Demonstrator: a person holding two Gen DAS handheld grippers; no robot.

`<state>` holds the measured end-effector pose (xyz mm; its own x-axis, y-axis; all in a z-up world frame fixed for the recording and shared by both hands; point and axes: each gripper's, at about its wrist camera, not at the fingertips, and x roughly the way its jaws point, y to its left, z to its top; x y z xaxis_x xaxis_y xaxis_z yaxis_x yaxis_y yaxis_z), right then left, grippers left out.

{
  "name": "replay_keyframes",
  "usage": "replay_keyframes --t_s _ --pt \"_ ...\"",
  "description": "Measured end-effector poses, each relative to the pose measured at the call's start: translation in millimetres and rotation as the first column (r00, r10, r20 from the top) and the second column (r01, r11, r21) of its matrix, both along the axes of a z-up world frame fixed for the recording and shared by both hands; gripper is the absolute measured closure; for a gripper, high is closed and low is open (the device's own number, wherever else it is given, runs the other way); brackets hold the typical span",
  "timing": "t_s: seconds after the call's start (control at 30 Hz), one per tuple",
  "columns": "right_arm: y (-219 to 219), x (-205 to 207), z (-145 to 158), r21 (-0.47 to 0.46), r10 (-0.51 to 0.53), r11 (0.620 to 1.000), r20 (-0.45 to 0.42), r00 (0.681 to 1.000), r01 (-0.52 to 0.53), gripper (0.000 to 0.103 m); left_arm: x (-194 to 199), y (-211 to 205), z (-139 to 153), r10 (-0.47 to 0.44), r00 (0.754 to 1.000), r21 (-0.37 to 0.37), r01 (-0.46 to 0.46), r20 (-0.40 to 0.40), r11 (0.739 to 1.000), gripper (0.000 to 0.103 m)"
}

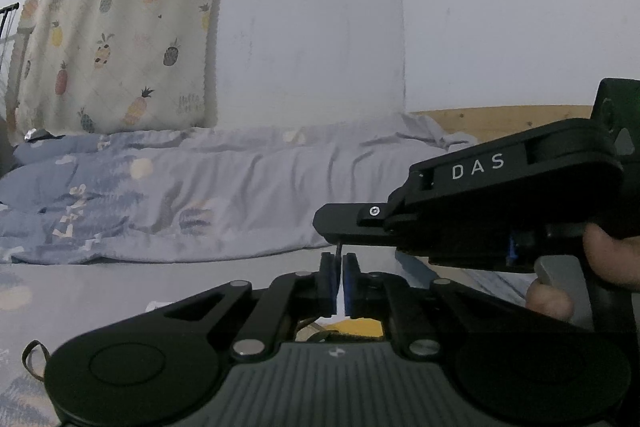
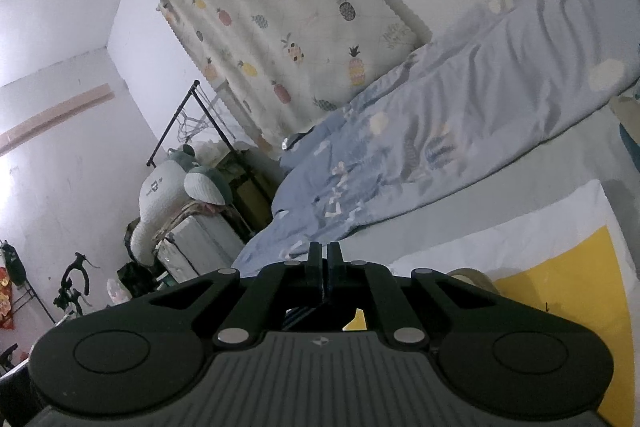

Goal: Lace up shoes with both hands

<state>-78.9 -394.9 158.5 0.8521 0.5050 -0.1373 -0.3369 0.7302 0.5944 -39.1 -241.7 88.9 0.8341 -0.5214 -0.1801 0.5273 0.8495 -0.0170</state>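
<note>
Both grippers pinched shut over the bed, a lace strand between them.

From my left gripper [image 1: 339, 281] I see a thin dark lace [image 1: 338, 250] running straight up from its closed tips to the right gripper [image 1: 326, 225], which reaches in sideways from the right, shut too. The lace's long axis is vertical. I cannot see the shoe in either view.

The shoe is hidden in both views. The left claw [image 1: 339, 281] covers all but a short dark lace [image 1: 338, 250] stub. The hand [image 1: 592, 267] is cut off at the frame's right edge.
</note>
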Motion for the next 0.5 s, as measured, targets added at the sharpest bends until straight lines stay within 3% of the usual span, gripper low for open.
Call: replay_keyframes --t_s 0.23,0.3,0.33,0.37,0.43,0.5 --pt "4.2 0.3 0.4 -0.008 -0.011 1.0 0.008 1.0 0.011 0.096 2.7 5.1 0.2 0.02 1.0 -0.014 -0.021 -0.017 1.0 0.102" --pt "4.2 -2.1 0.0 -0.013 -0.033 0.999 0.016 0.999 0.033 0.082 7.1 10.9 1.7 0.042 0.999 -0.029 -0.042 -0.03 0.999 0.102" --pt "3.8 -2.7 0.2 -0.013 -0.046 0.999 0.021 0.999 0.046 0.067 12.0 18.6 4.1 0.066 0.997 -0.046 -0.067 -0.033 0.997 0.102" --pt "2.3 -3.7 0.0 -0.008 -0.063 0.998 0.023 0.998 0.063 0.058 17.0 26.3 6.6 0.09 0.995 -0.064 -0.092 -0.037 0.994 0.102" --pt "-1.3 -4.6 0.1 -0.004 -0.095 0.995 0.026 0.995 0.095 0.055 30.9 51.7 13.9 0.174 0.983 -0.135 -0.179 -0.051 0.975 0.102" --pt "-4.3 -5.4 0.1 -0.017 -0.147 0.989 0.022 0.989 0.147 0.042 44.6 79.9 19.7 0.258 0.963 -0.226 -0.27 -0.081 0.936 0.102"
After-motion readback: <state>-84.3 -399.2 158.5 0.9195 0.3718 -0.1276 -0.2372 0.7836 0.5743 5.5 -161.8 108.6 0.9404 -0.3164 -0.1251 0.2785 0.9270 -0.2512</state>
